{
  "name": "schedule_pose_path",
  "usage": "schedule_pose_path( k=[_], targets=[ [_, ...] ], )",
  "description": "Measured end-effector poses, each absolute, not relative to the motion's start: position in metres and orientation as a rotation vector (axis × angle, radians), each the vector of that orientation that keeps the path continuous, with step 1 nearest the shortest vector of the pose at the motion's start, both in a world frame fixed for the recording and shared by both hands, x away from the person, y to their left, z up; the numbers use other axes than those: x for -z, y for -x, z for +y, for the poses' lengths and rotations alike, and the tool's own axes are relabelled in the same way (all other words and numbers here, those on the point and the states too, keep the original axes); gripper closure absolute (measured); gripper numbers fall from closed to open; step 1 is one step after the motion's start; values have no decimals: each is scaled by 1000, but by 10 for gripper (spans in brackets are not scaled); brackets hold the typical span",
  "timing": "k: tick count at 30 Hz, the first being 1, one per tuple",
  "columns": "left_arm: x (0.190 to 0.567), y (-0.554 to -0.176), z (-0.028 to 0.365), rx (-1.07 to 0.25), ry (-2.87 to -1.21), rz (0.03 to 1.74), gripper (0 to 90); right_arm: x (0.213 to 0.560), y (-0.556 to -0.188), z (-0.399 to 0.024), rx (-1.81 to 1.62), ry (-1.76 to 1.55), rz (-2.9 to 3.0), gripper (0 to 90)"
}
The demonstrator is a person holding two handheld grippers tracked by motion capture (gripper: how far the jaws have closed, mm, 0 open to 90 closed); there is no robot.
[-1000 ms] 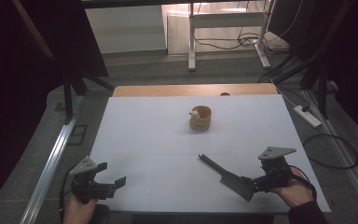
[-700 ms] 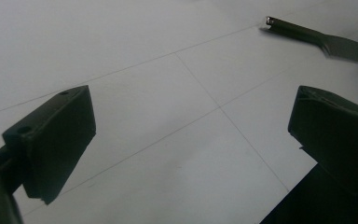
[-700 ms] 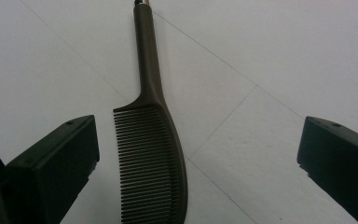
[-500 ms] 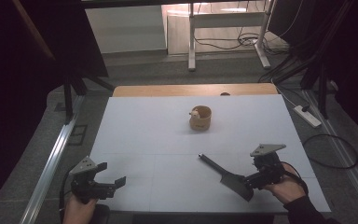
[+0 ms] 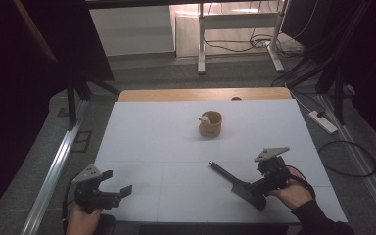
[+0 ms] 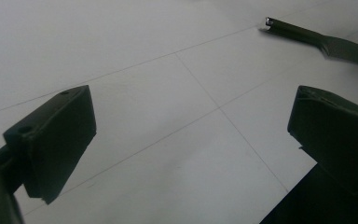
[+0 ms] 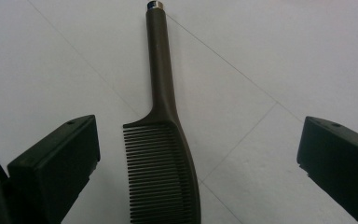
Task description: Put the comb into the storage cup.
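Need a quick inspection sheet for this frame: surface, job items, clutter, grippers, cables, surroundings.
Surface: white table, faint grid lines, wooden strip at far edge.
Job's things: dark comb flat near the right gripper, handle pointing away from it; small wooden cup mid-table, something pale at its rim.
Clutter: nothing seen.
Grippers: left gripper open, over bare table at near left; right gripper open, jaws either side of the comb's toothed end, not closed on it.
Cables: loops on floor right, power strip.
Surroundings: dim room, desk frame beyond.

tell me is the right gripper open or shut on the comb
Open. The right gripper has its jaws spread wide on either side of the comb, which lies flat on the table, untouched.
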State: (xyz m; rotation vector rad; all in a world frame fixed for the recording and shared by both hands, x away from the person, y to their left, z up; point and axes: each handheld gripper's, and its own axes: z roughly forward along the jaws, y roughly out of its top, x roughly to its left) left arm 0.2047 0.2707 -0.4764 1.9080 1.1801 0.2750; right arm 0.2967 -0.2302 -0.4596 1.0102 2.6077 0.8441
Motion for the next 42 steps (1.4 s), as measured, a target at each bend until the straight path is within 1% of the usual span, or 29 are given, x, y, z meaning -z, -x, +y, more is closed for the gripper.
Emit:
schedule_pose_path(
  k=[22,42],
  targets=[
    [476,-205,270,-276,-1916,1179,18,460,-311,-205,-822,-1012,2665,0],
    [476,-206,269,-277,-1920,1177,19,467,-321,-184,-756,-952,2715,0]
  ],
)
